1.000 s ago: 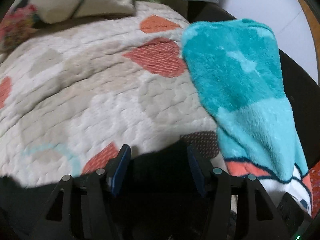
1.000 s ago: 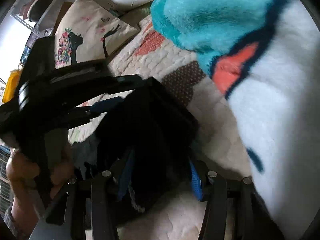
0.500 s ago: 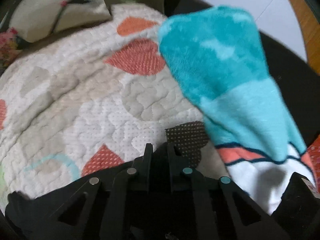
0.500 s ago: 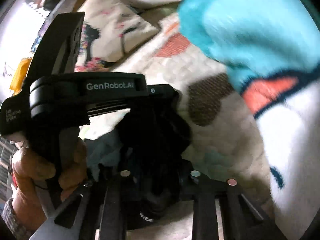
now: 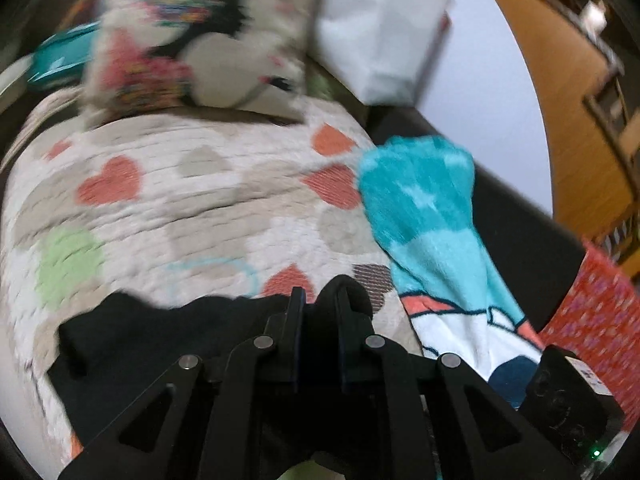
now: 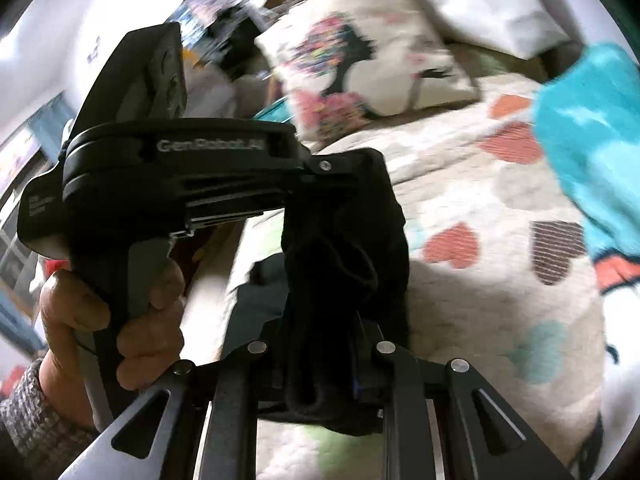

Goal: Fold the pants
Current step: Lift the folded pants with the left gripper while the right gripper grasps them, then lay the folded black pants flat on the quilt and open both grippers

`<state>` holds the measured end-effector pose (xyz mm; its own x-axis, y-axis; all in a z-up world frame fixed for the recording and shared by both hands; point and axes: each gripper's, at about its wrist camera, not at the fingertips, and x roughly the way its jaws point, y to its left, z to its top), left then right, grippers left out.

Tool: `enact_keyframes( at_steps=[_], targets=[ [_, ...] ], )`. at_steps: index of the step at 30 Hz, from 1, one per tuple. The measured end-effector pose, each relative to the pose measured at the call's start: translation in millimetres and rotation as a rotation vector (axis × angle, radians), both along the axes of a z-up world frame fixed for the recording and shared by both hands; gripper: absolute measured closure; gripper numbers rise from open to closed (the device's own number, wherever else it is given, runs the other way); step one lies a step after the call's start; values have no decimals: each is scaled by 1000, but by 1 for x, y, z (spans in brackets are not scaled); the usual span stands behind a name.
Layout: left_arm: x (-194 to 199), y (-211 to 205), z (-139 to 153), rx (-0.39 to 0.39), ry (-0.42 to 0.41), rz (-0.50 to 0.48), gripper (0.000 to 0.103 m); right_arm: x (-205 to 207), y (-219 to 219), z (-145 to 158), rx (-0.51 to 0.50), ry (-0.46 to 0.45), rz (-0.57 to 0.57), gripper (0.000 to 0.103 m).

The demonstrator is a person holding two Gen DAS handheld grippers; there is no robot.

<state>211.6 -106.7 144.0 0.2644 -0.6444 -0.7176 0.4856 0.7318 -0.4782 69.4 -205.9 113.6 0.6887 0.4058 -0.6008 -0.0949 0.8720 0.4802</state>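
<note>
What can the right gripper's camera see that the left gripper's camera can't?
Only the right wrist view shows the person's hand holding the left gripper. Only the left wrist view shows a red patterned box and wooden furniture. Both show the black pants pinched by a gripper, the heart-patterned quilt, the printed pillow and the teal fleece blanket.

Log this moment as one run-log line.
left claw: shut on black pants | right claw: shut on black pants | surface: heart-print quilt

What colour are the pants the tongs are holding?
Black. The pants show best in the right wrist view, bunched between the tongs.
</note>
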Motion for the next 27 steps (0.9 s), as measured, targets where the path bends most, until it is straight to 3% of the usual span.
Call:
enact_keyframes(
  at_steps=[5, 11, 14, 18, 21, 27],
  targets=[
    [-3, 85, -16, -109, 67, 165, 90, 16, 56, -4, -24, 38, 137, 81],
    [-7, 169, -70, -196, 184, 359, 91, 34, 128, -32, -175, 78, 258, 82],
    [-5, 187, -92, -188, 229, 418, 91, 46, 150, -52, -245, 104, 277, 82],
    [-1, 196, -100, -128, 250, 460, 91, 47, 168, -63, -325, 87, 292, 80],
    [-3, 201, -107, -82, 281, 507, 89, 41, 175, -66, -367, 59, 295, 73],
    [-7, 219, -122, -88, 361, 581, 77, 21, 192, -63, -416, 2, 318, 53]
  ],
)
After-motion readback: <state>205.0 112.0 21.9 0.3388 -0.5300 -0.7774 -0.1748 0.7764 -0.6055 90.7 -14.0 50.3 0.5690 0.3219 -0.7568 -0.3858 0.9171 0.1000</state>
